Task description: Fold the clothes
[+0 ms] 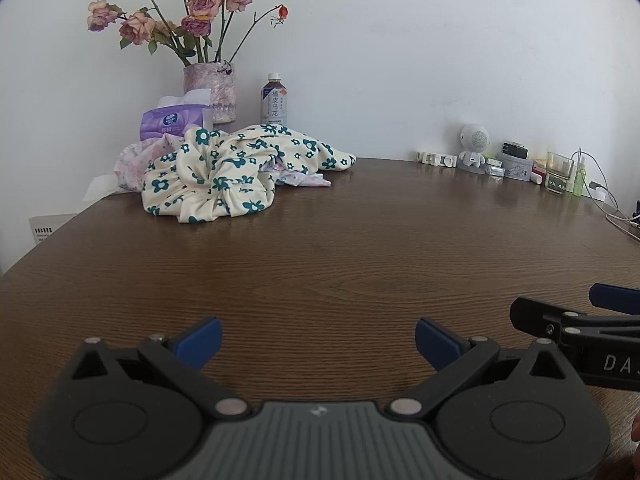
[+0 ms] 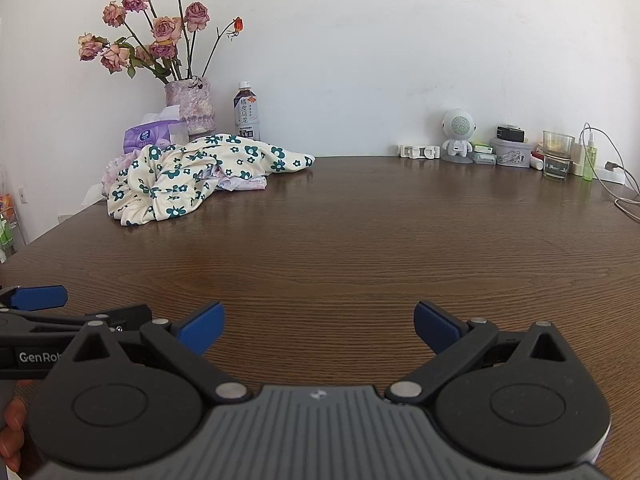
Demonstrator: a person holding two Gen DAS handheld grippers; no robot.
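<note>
My left gripper point(image 1: 318, 338) and right gripper point(image 2: 319, 324) gape empty; clothes point(image 1: 224, 172) heaped at eleven o'clock; I'd pinch one edge, drag it clear.

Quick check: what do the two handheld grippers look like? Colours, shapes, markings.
Both match: the left gripper and right gripper have matte black linkage arms with silver pivot pins, round black hubs, a ribbed grey centre plate and blue fingers. White lettering marks their sides: "GenRob" on the left, "DA" on the right. No cables or sleeves show.
</note>
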